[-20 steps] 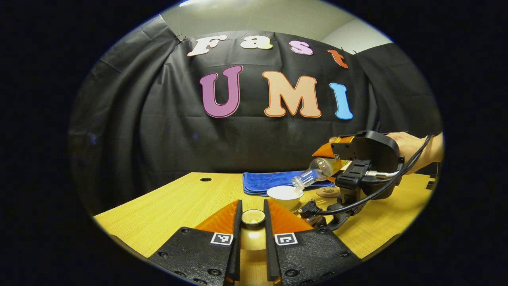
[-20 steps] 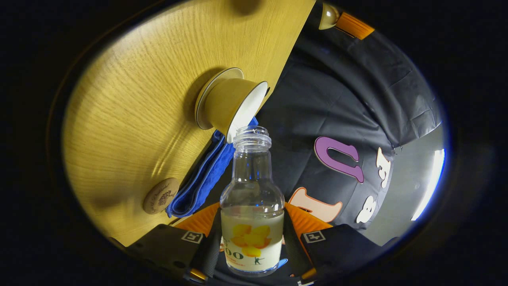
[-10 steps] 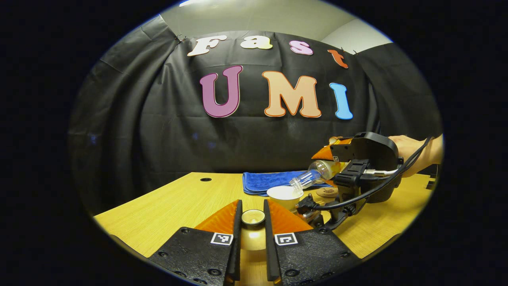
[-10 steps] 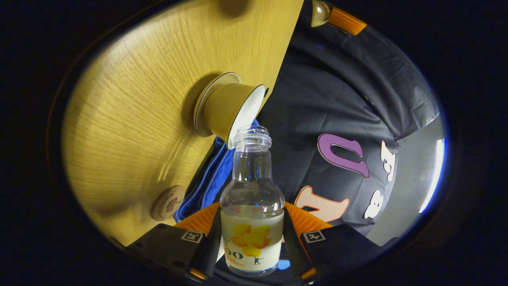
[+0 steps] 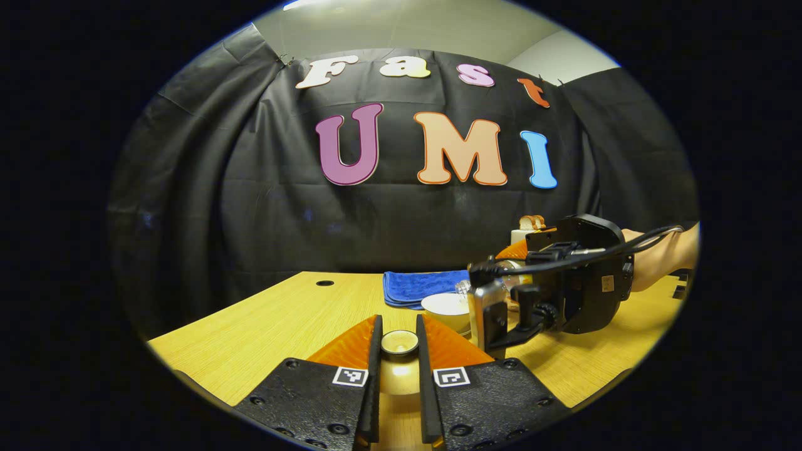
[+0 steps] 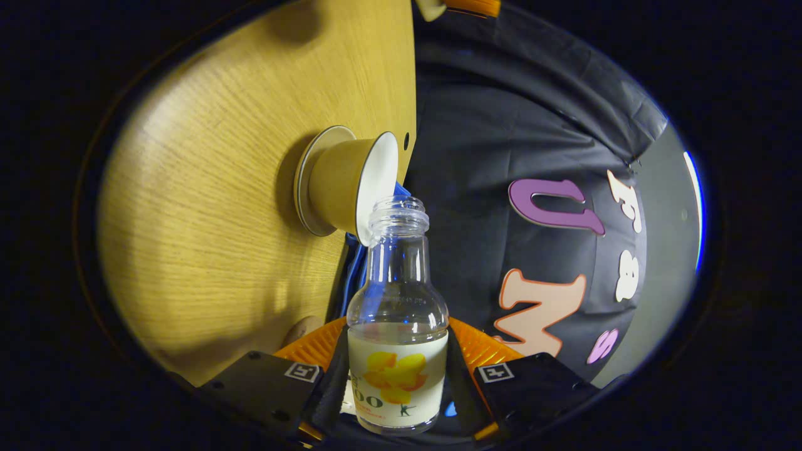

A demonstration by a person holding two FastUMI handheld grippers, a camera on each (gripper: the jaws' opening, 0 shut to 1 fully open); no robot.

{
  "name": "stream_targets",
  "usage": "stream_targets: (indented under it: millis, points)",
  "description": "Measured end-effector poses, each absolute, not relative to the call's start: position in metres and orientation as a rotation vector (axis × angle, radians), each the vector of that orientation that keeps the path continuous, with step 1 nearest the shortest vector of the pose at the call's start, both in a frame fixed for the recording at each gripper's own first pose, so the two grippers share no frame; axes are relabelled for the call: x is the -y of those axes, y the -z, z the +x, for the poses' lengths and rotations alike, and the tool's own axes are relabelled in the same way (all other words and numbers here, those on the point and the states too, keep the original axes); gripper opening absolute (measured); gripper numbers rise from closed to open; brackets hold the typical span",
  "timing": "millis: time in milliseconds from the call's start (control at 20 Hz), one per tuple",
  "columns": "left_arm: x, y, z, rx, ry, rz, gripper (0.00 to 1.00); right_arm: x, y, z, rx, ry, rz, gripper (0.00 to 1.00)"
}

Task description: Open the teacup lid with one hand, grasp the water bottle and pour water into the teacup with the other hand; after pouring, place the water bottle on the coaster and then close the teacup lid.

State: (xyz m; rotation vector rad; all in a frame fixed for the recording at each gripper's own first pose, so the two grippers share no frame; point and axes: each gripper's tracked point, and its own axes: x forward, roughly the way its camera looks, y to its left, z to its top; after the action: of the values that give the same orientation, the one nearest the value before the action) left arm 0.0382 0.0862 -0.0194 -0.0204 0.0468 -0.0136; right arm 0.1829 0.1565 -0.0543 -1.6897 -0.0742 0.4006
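Right gripper (image 6: 398, 382) clamps the bottle (image 6: 397, 351), its neck running straight up the frame, mouth just beside the cup (image 6: 348, 186) rim at upper centre. Left gripper (image 5: 398, 369) pinches the lid (image 5: 400, 342) low in its frame, cup just beyond.

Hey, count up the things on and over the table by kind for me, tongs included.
Tongs: 2, left, right
Bottle: 1
Teacup: 1
Saucer: 1
Lid: 1
Blue towel: 1
Coaster: 1
Total: 8
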Motion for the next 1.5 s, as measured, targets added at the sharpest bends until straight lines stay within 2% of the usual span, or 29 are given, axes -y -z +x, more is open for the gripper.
stream_targets:
  millis: [50, 100, 150, 250, 300, 500, 600, 700, 1000, 1250, 1500]
  points:
    - [-0.087, 0.020, 0.038, -0.047, 0.012, -0.020, 0.24, -0.152, 0.054, 0.180, 0.057, -0.394, -1.646, 0.78]
    - [-0.087, 0.020, 0.038, -0.048, 0.010, -0.021, 0.23, -0.150, 0.052, 0.180, 0.048, -0.391, -1.608, 0.74]
    - [-0.087, 0.019, 0.038, -0.048, 0.010, -0.020, 0.23, -0.146, 0.051, 0.182, 0.034, -0.389, -1.562, 0.78]
    - [-0.087, 0.019, 0.038, -0.048, 0.010, -0.020, 0.23, -0.140, 0.047, 0.183, 0.011, -0.383, -1.470, 0.78]
    - [-0.087, 0.020, 0.038, -0.048, 0.009, -0.020, 0.23, -0.138, 0.040, 0.184, 0.006, -0.375, -1.403, 0.74]
    - [-0.087, 0.019, 0.038, -0.049, 0.006, -0.021, 0.23, -0.119, 0.022, 0.190, -0.059, -0.352, -0.980, 0.74]
    - [-0.087, 0.019, 0.038, -0.049, 0.007, -0.021, 0.23, -0.112, 0.015, 0.204, -0.056, -0.331, -0.786, 0.78]
    - [-0.087, 0.019, 0.038, -0.048, 0.007, -0.020, 0.23, -0.101, 0.012, 0.213, -0.079, -0.313, -0.573, 0.76]
    - [-0.087, 0.020, 0.038, -0.049, 0.006, -0.020, 0.23, -0.074, 0.023, 0.231, -0.119, -0.260, -0.146, 0.78]
    - [-0.088, 0.020, 0.038, -0.049, 0.006, -0.020, 0.23, -0.062, 0.028, 0.248, -0.117, -0.208, 0.015, 0.77]
    - [-0.087, 0.020, 0.038, -0.050, 0.006, -0.021, 0.23, -0.061, 0.029, 0.270, -0.082, -0.168, 0.056, 0.76]
